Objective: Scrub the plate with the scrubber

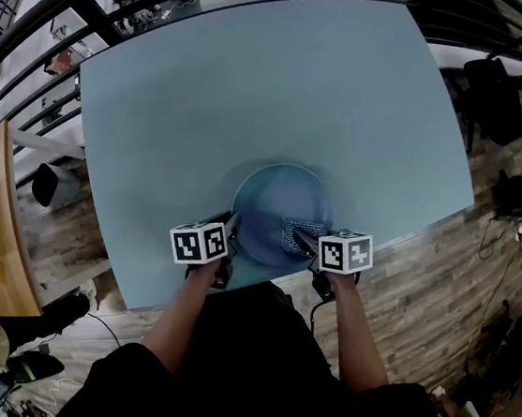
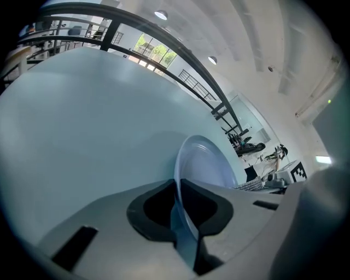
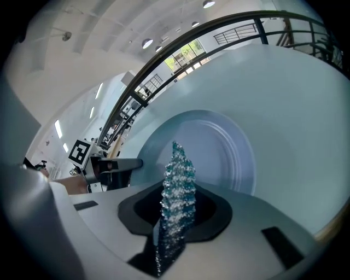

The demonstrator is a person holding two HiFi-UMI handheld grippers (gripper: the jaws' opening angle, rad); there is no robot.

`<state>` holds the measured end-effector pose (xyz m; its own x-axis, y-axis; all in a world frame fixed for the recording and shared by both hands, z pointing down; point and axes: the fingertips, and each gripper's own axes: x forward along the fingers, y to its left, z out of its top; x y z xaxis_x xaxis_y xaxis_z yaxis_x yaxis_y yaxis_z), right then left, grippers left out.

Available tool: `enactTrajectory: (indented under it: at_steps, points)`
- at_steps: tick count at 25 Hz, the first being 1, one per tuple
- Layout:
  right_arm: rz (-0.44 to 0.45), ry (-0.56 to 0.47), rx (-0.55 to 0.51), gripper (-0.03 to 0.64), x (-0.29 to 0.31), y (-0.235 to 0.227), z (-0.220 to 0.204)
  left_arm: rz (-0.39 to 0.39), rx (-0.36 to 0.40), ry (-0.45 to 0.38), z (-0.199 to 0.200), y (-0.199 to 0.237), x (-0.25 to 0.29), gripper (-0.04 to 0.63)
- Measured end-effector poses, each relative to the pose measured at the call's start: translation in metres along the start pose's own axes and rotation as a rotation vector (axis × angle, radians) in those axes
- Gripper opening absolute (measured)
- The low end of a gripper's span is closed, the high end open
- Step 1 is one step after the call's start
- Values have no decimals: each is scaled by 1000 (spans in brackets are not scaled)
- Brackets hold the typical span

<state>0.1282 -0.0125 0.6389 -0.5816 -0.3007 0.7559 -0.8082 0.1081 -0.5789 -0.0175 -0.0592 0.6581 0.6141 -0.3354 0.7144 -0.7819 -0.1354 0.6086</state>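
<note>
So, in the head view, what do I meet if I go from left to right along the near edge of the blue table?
The left gripper, closed on the plate's rim → plate → scrubber, over the plate's right part → right gripper, which holds the scrubber.

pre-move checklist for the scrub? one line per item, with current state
1. Left gripper jaws shut on the plate rim: ok.
2. Right gripper jaws shut on the scrubber, which stands up between them: ok.
3. Scrubber over the plate's inside, not past the rim: ok. The head view shows it over the near right part.
4. Scrubber in contact with the plate's surface: cannot tell.
5. Plate wholly on the table: ok, but it lies close to the near edge.
6. The two grippers apart, on opposite sides of the plate: ok.
</note>
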Motion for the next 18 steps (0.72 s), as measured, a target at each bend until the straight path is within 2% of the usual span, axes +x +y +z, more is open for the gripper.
enactTrajectory:
  at_steps: [3, 18]
  points:
    - [4, 13, -19, 84, 2, 1, 2, -2, -45, -17, 2, 0, 1, 38]
    - [64, 78, -125, 84, 41, 45, 6, 36, -24, -17, -2, 0, 2, 35]
